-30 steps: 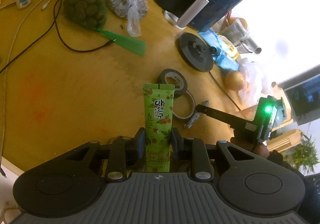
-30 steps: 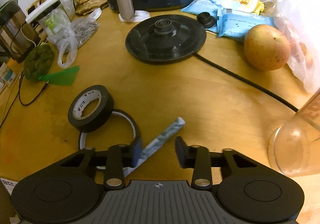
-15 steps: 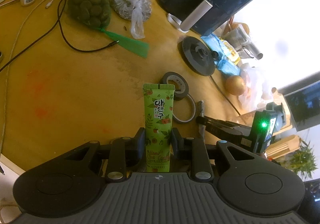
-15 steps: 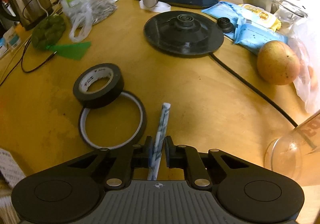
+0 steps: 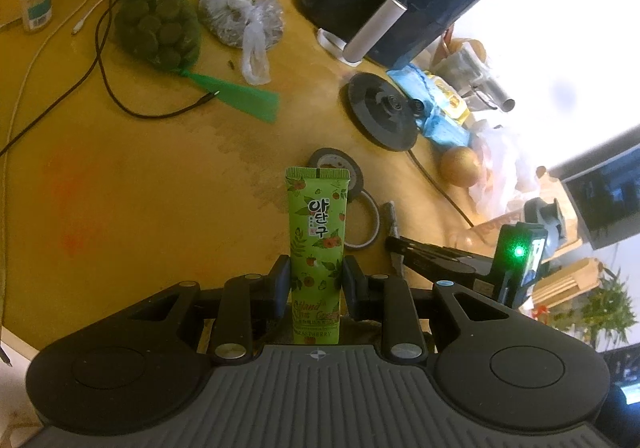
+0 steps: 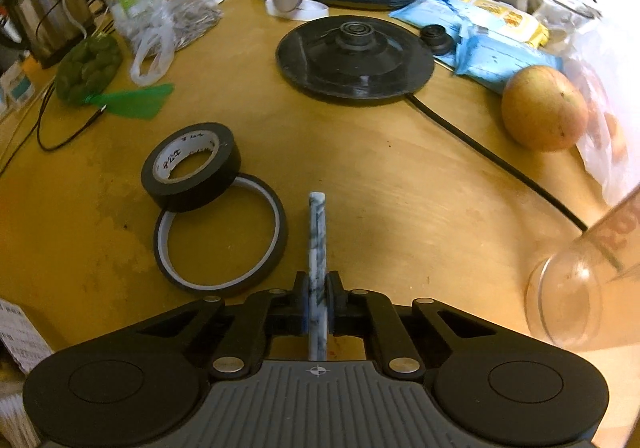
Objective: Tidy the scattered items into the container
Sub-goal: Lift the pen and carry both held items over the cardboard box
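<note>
Left gripper [image 5: 313,280] is clamped on the green hand-cream tube [image 5: 317,232], held upright above the wooden table [image 5: 120,188], clear of the clutter; right gripper [image 6: 317,298] pinches the marbled pen [image 6: 317,244] low along its length, tip forward, beside the tape rolls [image 6: 192,166], and the clear container [image 6: 580,288] sits just to its right, probably the drop spot

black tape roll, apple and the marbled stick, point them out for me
black tape roll [image 6: 191,167], right wrist view, on its outer side wall
apple [image 6: 543,107], right wrist view, on its front skin
marbled stick [image 6: 317,232], right wrist view, on its mid shaft
</note>
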Demonstrator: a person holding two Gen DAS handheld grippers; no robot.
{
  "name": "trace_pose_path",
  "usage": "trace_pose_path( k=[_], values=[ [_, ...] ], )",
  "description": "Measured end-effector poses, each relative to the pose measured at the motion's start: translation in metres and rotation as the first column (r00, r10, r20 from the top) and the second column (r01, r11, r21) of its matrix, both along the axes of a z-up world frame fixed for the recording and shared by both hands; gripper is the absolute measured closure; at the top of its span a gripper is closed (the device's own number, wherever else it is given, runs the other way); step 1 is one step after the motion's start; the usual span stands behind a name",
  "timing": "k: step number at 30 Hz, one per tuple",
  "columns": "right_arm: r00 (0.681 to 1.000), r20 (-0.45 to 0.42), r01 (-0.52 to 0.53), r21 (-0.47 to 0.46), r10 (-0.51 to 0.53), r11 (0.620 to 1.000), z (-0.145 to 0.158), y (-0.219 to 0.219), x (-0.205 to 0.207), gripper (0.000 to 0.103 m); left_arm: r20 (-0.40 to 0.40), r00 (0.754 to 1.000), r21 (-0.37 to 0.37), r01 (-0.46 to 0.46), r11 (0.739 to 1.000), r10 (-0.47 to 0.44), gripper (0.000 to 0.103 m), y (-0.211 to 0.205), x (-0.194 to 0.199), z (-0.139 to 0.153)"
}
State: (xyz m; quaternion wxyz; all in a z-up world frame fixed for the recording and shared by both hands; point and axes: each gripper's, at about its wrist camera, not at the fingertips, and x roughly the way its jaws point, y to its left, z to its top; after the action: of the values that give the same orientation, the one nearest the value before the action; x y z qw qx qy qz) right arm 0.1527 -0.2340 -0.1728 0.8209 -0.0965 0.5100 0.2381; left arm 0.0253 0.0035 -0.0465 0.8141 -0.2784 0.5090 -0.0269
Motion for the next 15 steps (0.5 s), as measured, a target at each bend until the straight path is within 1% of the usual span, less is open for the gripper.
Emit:
trace_pose_path(
  k=[3, 15],
  values=[
    [0.999, -0.026, 0.029, 0.034, -0.028, 0.999, 0.004, -0.007, 0.001, 0.092, 0.01, 1.0, 0.008, 0.011, 1.0, -0.011, 0.076, 0.0, 0.001, 0.005],
    [0.995, -0.025, 0.102, 0.139, -0.1, 0.985, 0.045, -0.034, -0.019, 0.092, 0.04, 0.999, 0.022, 0.032, 0.999, -0.033, 0.076, 0.002, -0.001, 0.018]
  ],
)
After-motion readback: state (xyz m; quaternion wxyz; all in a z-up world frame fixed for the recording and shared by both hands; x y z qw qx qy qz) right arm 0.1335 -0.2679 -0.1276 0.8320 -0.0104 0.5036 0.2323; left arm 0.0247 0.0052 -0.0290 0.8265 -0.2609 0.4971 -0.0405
